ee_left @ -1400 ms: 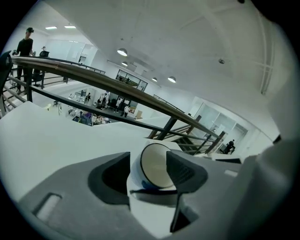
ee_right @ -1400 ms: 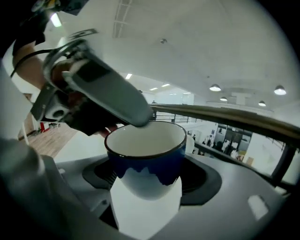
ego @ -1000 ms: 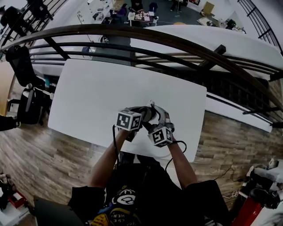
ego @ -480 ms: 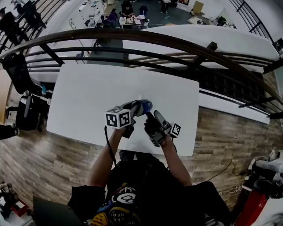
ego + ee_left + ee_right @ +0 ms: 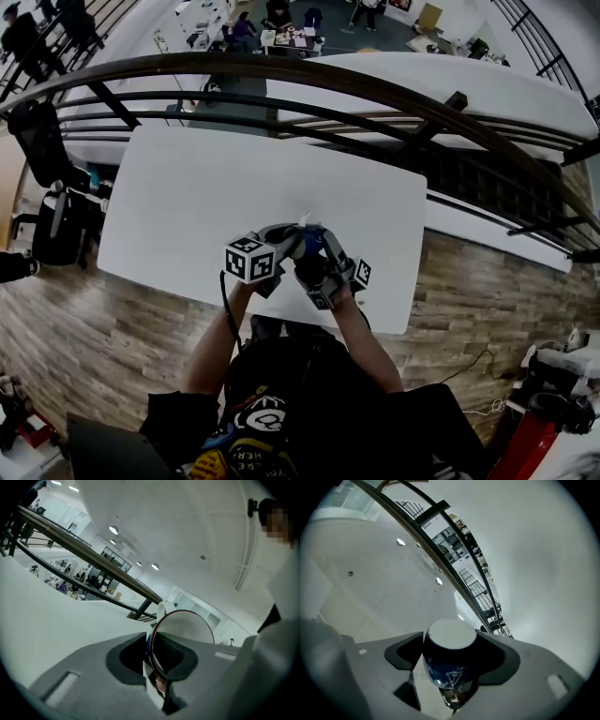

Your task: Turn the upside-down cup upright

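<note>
- My left gripper is clamped on the wall of the dark-blue glazed ceramic cup at its rim. One jaw is inside the white interior, the other outside.
- The cup hangs off the white tabletop, above its near edge, between my two tools.
- My right gripper has its jaws wide around the cup's body. They have just been closing, and I judge they are not yet pressing.
- The key relation is that the cup's long axis runs along the right jaws. Its flat white base points away from that gripper and its mouth points back toward it.
- The part of the interior I can see is empty.
</note>
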`<control>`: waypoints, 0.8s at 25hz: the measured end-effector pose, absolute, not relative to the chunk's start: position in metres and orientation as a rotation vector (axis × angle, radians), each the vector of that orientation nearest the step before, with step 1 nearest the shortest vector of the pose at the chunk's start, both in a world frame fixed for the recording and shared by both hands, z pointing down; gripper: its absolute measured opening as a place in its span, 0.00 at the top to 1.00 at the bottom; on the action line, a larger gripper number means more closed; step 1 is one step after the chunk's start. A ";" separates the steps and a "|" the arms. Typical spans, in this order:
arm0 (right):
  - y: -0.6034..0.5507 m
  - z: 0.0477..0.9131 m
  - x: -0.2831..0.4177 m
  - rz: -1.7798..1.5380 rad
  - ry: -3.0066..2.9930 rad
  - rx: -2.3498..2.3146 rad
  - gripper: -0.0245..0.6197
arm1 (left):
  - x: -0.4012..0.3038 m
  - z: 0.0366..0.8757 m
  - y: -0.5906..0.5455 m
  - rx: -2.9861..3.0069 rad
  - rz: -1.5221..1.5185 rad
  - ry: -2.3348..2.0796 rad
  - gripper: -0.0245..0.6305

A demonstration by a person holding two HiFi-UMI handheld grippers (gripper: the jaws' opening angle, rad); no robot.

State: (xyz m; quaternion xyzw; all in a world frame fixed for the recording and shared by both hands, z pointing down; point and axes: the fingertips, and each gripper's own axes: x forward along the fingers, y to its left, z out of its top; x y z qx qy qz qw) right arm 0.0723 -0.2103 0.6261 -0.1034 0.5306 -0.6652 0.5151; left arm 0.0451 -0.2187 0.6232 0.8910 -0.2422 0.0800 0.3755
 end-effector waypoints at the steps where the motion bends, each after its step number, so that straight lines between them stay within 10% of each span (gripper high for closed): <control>1: -0.211 0.626 0.070 -1.605 1.276 -0.238 0.42 | 0.044 0.623 -0.218 2.291 0.205 -0.614 0.89; 20: -0.273 0.645 0.106 -1.382 1.802 -0.742 0.40 | 0.001 0.676 -0.249 2.175 0.309 -0.793 0.82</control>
